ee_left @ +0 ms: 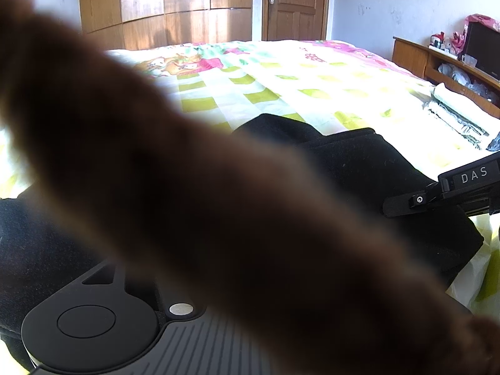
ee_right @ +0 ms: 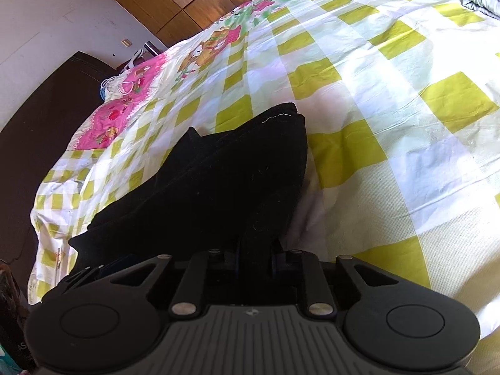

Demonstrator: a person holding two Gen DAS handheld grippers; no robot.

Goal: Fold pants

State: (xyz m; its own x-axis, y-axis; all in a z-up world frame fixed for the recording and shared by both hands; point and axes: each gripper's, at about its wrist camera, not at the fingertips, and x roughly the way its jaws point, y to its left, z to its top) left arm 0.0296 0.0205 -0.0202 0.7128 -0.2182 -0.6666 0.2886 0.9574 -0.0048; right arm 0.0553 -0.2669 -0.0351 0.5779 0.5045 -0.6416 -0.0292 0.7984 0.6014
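Observation:
Black pants (ee_left: 359,162) lie folded on the checked bed sheet (ee_left: 281,87). In the right wrist view the pants (ee_right: 218,181) stretch away from my right gripper (ee_right: 256,248), whose narrow jaws are shut on a raised fold of the black cloth; the fingertips are buried in it. The left wrist view shows the right gripper (ee_left: 397,206) reaching in from the right onto the pants' near edge. A blurred brown shape (ee_left: 187,172) very close to the lens hides my left gripper's fingers. Only the left gripper's body (ee_left: 93,328) shows, over black cloth.
A stack of folded pale clothes (ee_left: 459,118) sits at the bed's right side by a wooden headboard shelf (ee_left: 437,59). A wardrobe (ee_left: 165,6) and a door (ee_left: 297,3) stand beyond the bed. Dark furniture (ee_right: 47,125) lines the bed's left edge.

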